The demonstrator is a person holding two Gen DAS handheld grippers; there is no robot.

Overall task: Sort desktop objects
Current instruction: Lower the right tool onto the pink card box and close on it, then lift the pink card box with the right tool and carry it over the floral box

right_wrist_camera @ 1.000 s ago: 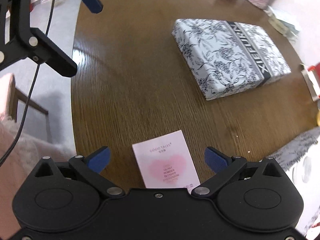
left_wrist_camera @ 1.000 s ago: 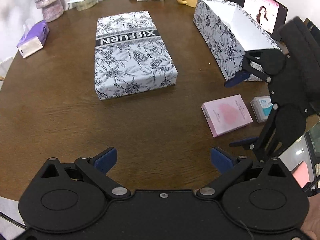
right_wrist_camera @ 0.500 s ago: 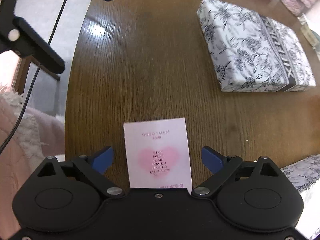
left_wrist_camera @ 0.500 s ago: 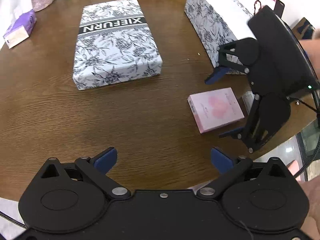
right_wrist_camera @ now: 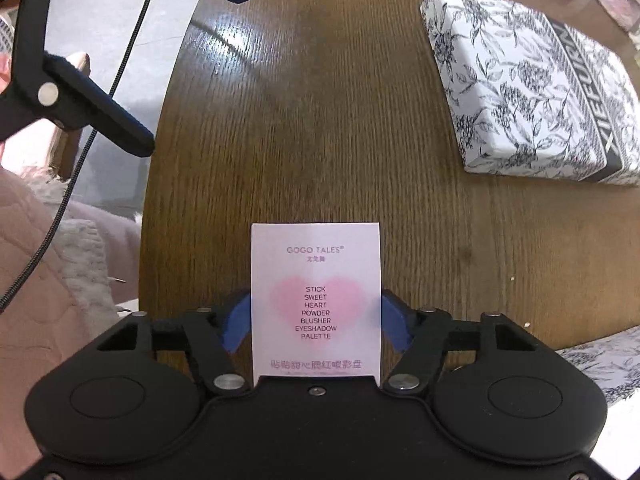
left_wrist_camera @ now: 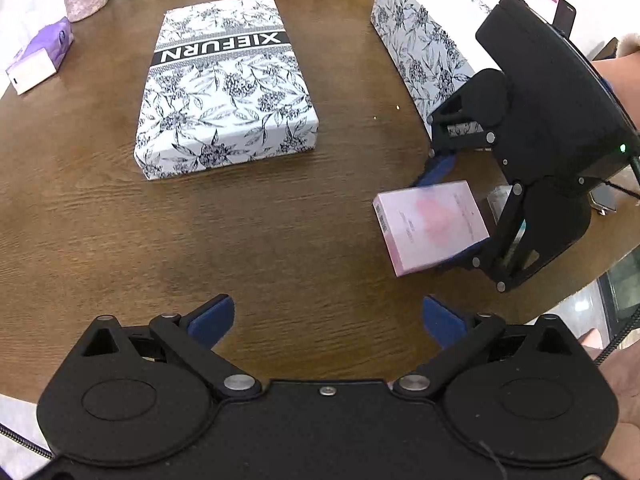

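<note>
Pink palette box [left_wrist_camera: 430,226], 1 only, sat clamped between your right gripper's [left_wrist_camera: 442,216] 2 blue pads in the left wrist view, tilted near the table's [left_wrist_camera: 280,248] right edge. You held the left gripper [left_wrist_camera: 326,320] empty, jaws spread wide. 1 floral lid [left_wrist_camera: 224,88] lay flat mid-table; 1 open floral box [left_wrist_camera: 420,48] stood behind the right gripper.

In the right wrist view, both pads [right_wrist_camera: 238,322] pressed the palette box's [right_wrist_camera: 316,300] sides, with the lid [right_wrist_camera: 536,84] well apart.

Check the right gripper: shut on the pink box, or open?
Shut on it. The right gripper's blue pads press both side edges of the pink box.
</note>
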